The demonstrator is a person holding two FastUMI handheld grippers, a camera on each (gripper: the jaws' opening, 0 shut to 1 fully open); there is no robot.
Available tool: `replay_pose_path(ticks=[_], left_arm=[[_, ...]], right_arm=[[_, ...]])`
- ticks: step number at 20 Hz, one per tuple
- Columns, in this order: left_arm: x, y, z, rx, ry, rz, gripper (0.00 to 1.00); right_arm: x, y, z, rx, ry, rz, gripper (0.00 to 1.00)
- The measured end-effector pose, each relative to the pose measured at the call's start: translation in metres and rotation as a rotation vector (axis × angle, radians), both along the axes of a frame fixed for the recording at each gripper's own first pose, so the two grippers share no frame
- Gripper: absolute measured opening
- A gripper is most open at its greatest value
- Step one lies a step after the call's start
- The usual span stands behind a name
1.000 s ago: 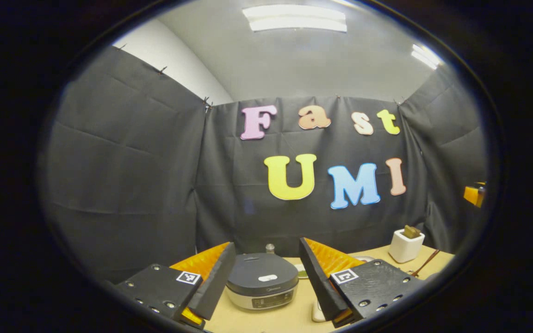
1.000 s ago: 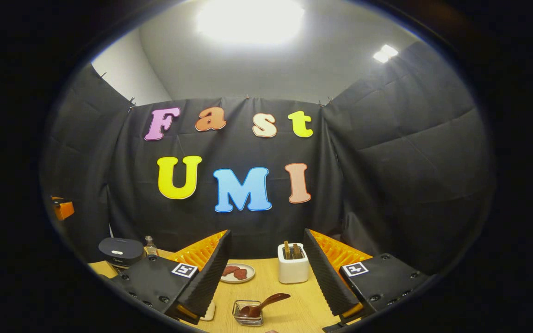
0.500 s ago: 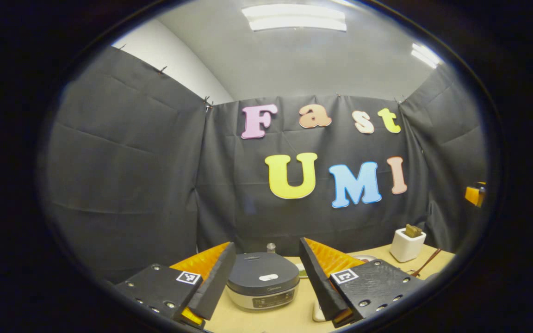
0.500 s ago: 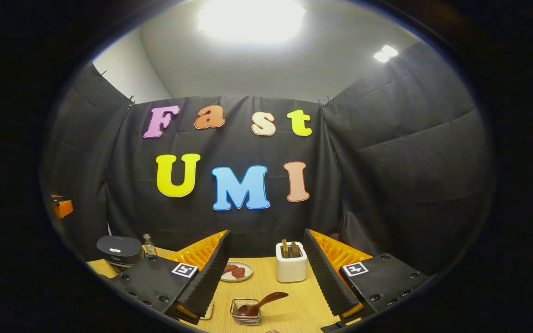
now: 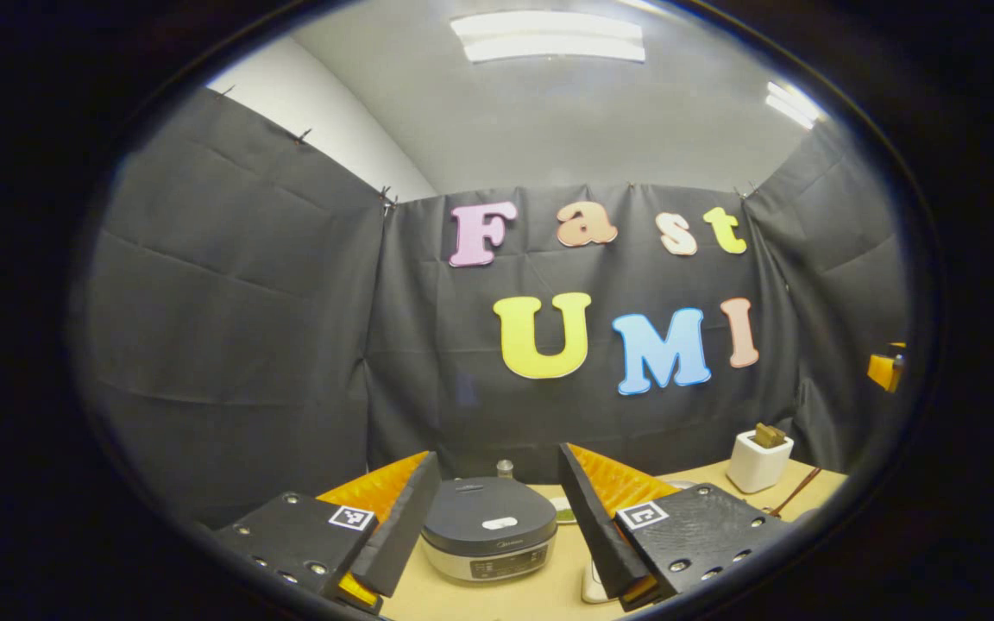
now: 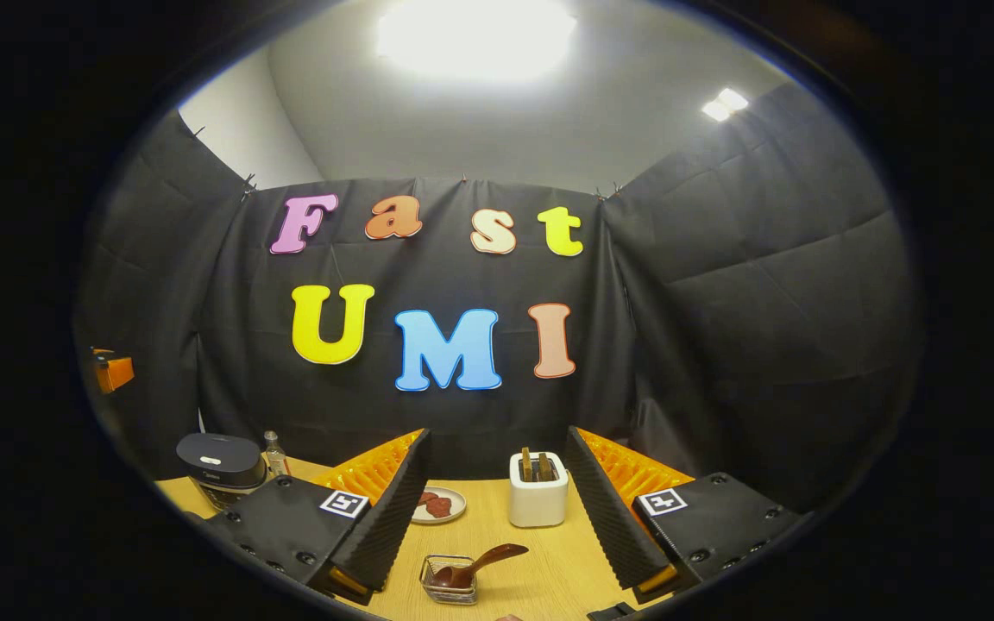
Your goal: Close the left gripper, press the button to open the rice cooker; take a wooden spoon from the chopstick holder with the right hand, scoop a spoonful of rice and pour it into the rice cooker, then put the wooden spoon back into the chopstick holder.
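Progress: nothing done yet, by my read; lid shut, all steps left.
Left gripper (image 5: 497, 526): jaws wide apart, empty; must close before pressing.
Cooker: dark round-lidded rice cooker (image 5: 488, 524) on tan worktop (image 5: 549, 586), at 12 o'clock between its fingers, white oval button (image 5: 499, 523) on top.
Right gripper (image 6: 497, 509): spread wide, empty.
Holder: white square chopstick holder (image 6: 538, 500) w/ wooden handles, 12 o'clock.
Spoon: brown wooden spoon (image 6: 475, 569) lies in small clear glass dish (image 6: 449, 580), 6 o'clock.
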State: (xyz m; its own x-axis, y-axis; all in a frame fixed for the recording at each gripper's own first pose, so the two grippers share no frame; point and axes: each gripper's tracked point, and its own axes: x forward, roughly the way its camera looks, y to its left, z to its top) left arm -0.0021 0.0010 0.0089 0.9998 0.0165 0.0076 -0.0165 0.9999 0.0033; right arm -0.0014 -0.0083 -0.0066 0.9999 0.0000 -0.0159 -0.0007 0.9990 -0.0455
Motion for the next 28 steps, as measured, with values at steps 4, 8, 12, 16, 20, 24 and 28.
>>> replay_pose_path(ticks=[4, 8, 12, 16, 20, 24, 28], left_arm=[[0.001, -0.005, 0.0, -0.004, 0.005, -0.005, 0.86], [0.002, -0.009, 0.0, -0.007, 0.016, -0.002, 0.86], [0.006, -0.015, -0.001, 0.009, 0.025, 0.005, 0.86], [0.006, -0.027, 0.003, 0.014, 0.018, 0.009, 0.76], [0.004, -0.04, 0.009, 0.025, 0.002, 0.01, 0.57], [0.0, -0.045, 0.009, 0.031, 0.002, 0.03, 0.37], [0.005, -0.037, 0.01, 0.04, -0.008, 0.07, 0.05]], right_arm=[[0.0, -0.004, -0.003, 0.009, 0.004, 0.001, 0.98], [0.002, -0.01, -0.005, 0.013, 0.001, -0.002, 0.98], [0.006, -0.012, -0.01, 0.017, 0.005, 0.01, 0.98], [0.011, -0.02, -0.011, 0.015, 0.006, 0.025, 0.98], [0.014, -0.029, -0.012, 0.019, 0.006, 0.041, 0.98], [0.014, -0.036, -0.017, 0.023, 0.012, 0.068, 0.98], [0.015, -0.038, -0.022, 0.032, 0.018, 0.094, 0.98]])
